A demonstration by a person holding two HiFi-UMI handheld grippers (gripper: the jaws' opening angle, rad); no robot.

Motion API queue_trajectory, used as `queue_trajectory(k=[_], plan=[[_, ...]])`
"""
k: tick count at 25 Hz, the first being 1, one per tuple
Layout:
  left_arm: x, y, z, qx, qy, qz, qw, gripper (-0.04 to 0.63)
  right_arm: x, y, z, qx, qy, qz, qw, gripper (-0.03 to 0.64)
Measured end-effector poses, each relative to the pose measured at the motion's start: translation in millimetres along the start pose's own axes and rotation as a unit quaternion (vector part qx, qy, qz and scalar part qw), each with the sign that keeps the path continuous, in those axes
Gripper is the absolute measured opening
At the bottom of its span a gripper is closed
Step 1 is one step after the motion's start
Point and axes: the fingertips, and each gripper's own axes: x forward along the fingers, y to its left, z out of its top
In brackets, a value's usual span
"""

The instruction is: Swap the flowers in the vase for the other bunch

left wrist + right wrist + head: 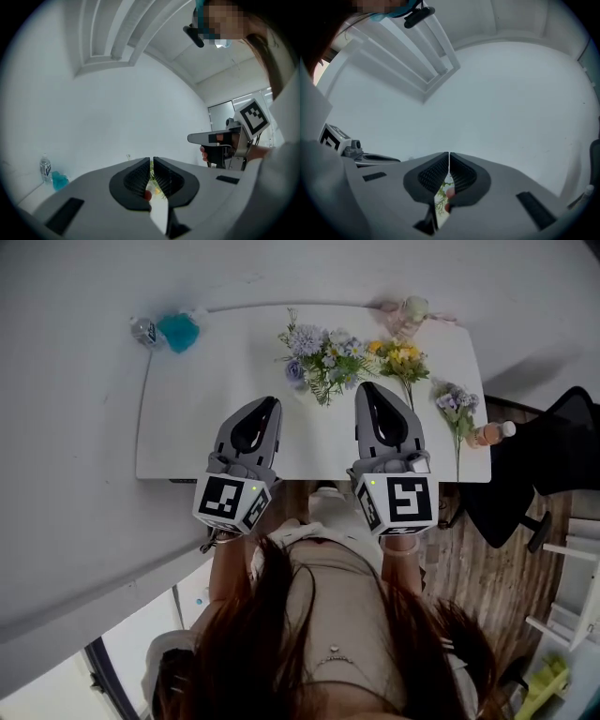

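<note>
Three bunches of flowers show on the white table in the head view: a purple and white bunch, a yellow bunch and a thin purple sprig. A pale round vessel, perhaps the vase, stands at the far edge behind the yellow bunch. My left gripper and right gripper hover side by side over the near half of the table. Both point at the flowers, stop short of them, and are shut with nothing held. Each gripper view shows its own pads pressed together.
A small clear bottle and a teal object sit at the table's far left corner. An orange bottle lies at the right edge. A black chair stands right of the table. The person's body is at the near edge.
</note>
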Motion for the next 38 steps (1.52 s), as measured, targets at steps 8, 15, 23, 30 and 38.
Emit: queue_trajectory(k=[8,15,23,30,38], plan=[[19.0,16.2,-26.4,0.007,0.018,0.029,0.9994,0.082,34.2,-39.0,7.2,-0.004,-0.025,0.031,0.999,0.028],[28.1,21.8,-55.8,0.024,0.055,0.051,0.9969,0.137,60.2,-52.7,0.6,0.012,-0.027,0.061,0.998,0.028],[43.1,33.8,-104.1,0.038,0.096,0.048,0.9935,0.229,67.9,-68.2,7.1,0.011,-0.041,0.036,0.998,0.028],[68.0,34.3,-132.9,0.035,0.114,0.02,0.9927,0.267,66.3,-88.3,5.2,0.009,-0.041,0.004,0.999,0.028],[94.3,32.6,-144.5,0.034,0.102,0.012,0.9941,0.315,67.0,-99.0,7.1,-0.003,-0.042,-0.011,0.999,0.028]])
